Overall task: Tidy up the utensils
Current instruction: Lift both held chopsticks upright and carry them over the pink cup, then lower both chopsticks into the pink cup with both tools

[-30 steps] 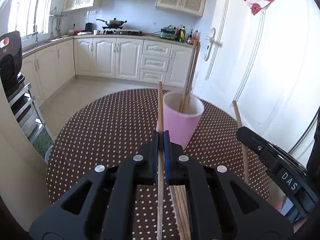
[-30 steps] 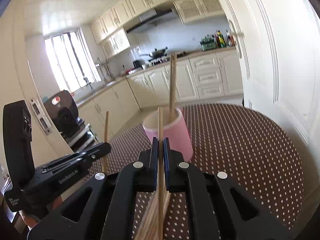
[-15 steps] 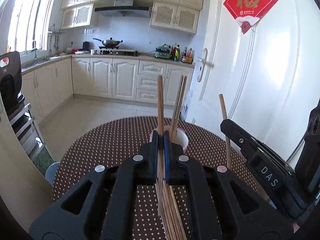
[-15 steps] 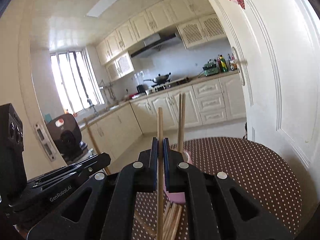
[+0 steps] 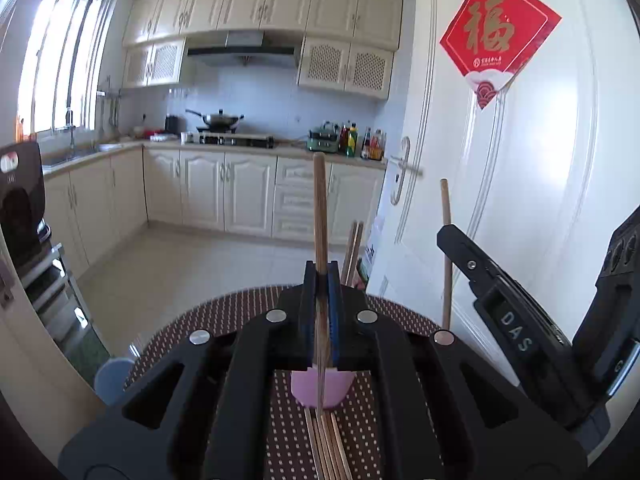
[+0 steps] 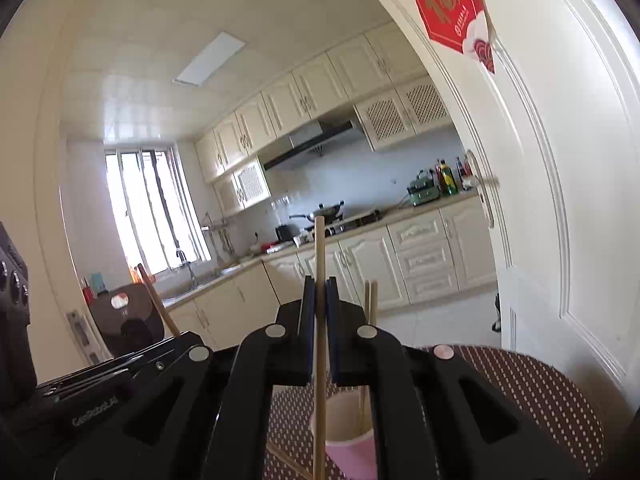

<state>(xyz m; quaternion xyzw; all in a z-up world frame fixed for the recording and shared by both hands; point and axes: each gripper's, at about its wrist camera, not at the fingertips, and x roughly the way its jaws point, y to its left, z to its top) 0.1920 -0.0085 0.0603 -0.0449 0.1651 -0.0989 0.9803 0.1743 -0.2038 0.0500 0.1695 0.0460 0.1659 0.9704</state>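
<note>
My left gripper [image 5: 321, 270] is shut on a wooden chopstick [image 5: 320, 216] that stands upright between its blue pads. My right gripper [image 6: 319, 282] is shut on another upright chopstick [image 6: 319, 252]. Both hang above a pink cup [image 6: 352, 446] on the dotted table [image 6: 540, 396], and two chopsticks [image 6: 370, 304] stand in that cup. In the left wrist view the pink cup [image 5: 306, 388] shows below the jaws, with several loose chopsticks [image 5: 326, 440] lying in front of it. The right gripper [image 5: 446, 240] and its chopstick [image 5: 445, 240] appear at the right of that view.
The round table with its brown dotted cloth [image 5: 224, 320] ends close ahead. A white door [image 5: 520, 200] with a red paper sign [image 5: 498, 36] stands to the right. Kitchen cabinets [image 5: 208, 188] line the far wall. A blue bin [image 5: 112, 376] sits on the floor at the left.
Both grippers have risen with their chopsticks and tipped upward. The pink cup has dropped low in both views, and more of the door and ceiling shows.
</note>
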